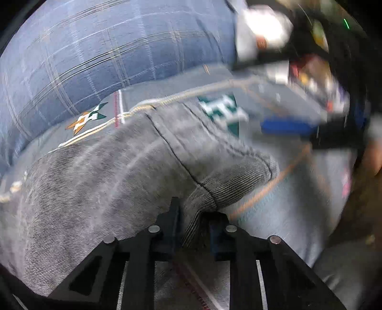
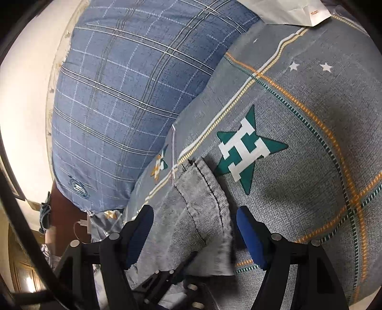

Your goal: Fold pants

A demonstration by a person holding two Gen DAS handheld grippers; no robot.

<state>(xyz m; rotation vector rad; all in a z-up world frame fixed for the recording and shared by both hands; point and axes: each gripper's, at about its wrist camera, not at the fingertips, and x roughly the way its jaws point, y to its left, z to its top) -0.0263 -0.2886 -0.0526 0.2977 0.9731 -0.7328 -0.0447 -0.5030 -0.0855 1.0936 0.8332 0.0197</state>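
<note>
Grey pants (image 1: 114, 171) lie on a grey patterned bedsheet (image 1: 286, 205). My left gripper (image 1: 193, 229) is shut on the pants' ribbed waistband edge (image 1: 238, 186), pinched between its fingers and lifted a little. In the right wrist view the pants (image 2: 198, 214) stretch away between the blue pads (image 2: 250, 240) of my right gripper (image 2: 193, 236), which is open around the cloth with its jaws wide apart. The left gripper's black fingers (image 2: 172, 279) show below, under the cloth. The right gripper (image 1: 298, 128) appears blurred in the left wrist view.
A blue plaid pillow (image 2: 124, 105) lies at the far left of the bed, also in the left wrist view (image 1: 95, 57). The bedsheet (image 2: 310, 143) carries a green star with a white H (image 2: 246, 150). A white paper bag (image 2: 291, 12) sits at the far edge.
</note>
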